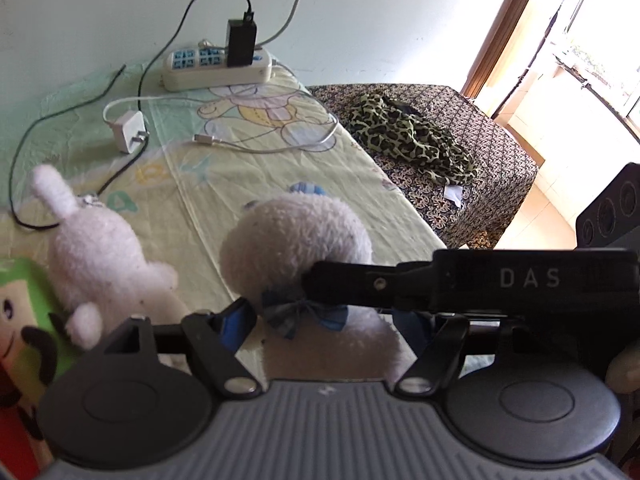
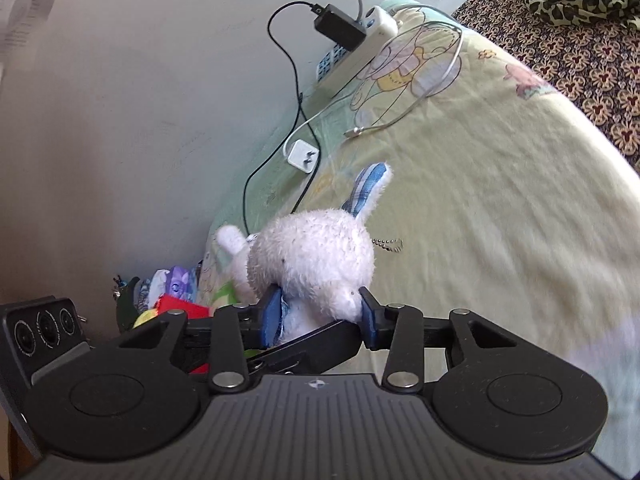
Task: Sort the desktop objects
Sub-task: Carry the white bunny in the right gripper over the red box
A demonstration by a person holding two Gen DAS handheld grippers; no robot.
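Two grippers: both meet at one plush rabbit [image 2: 316, 256], so this looks like a handover or a shared hold.
Right gripper [image 2: 320, 312]: its blue pads [image 2: 272, 314] are pressed into the toy's lower body on either side, clearly clamped on it.
Left gripper [image 1: 324, 320]: its jaws stand wide on either side of the same toy, at the blue bow [image 1: 304, 312]; they look parted, not squeezing.
Rabbit's place: at the near end of the yellow cartoon sheet [image 1: 248, 168], head up; whether it rests on the cloth is hidden.
Second white plush [image 1: 100, 260]: lies just left of it, beside a green printed toy [image 1: 24, 320].
Colourful pile [image 2: 172, 292]: likely where toys are gathered.
Leftovers: white charger [image 1: 130, 132], cable and power strip [image 1: 216, 68] remain near the wall, unsorted.
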